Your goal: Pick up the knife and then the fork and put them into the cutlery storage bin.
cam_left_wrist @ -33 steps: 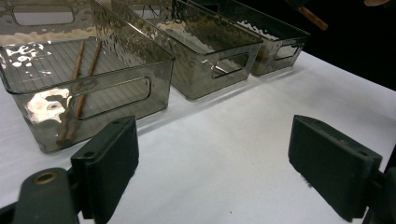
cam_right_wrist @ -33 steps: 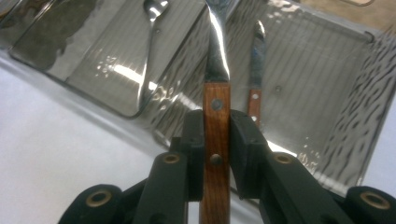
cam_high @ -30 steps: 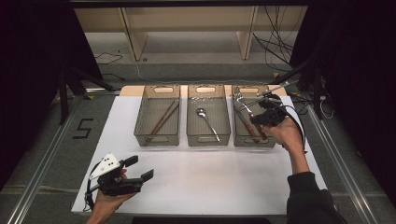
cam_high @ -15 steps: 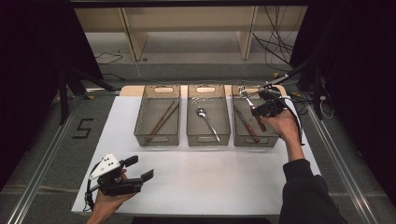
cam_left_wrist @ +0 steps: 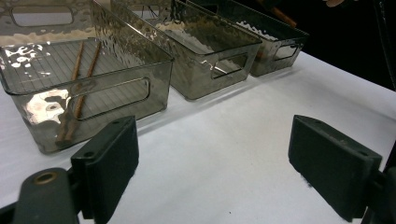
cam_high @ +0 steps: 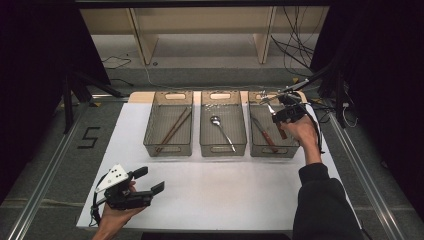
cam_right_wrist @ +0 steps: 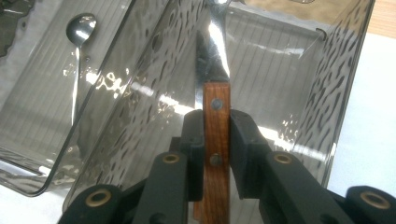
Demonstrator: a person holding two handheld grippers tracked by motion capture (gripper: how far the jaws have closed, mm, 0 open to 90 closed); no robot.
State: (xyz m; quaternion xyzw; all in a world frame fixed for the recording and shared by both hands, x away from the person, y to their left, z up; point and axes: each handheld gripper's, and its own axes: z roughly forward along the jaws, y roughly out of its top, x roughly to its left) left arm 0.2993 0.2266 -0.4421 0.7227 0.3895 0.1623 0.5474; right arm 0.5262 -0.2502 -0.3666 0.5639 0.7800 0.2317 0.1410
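A white rectangular table (cam_high: 225, 190) stands on grey floor marked "5" (cam_high: 90, 137). The right gripper (cam_right_wrist: 216, 135) pinches a wooden-handled steel knife (cam_right_wrist: 215, 107) above the right clear plastic bin (cam_high: 260, 145). The left gripper (cam_high: 145, 182) hovers near-left, jaws spread.

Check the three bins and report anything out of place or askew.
Nothing stands out. The chopsticks lie in the left bin, the spoon in the middle bin, and a knife in the right bin. The right gripper holds a second knife over that bin.
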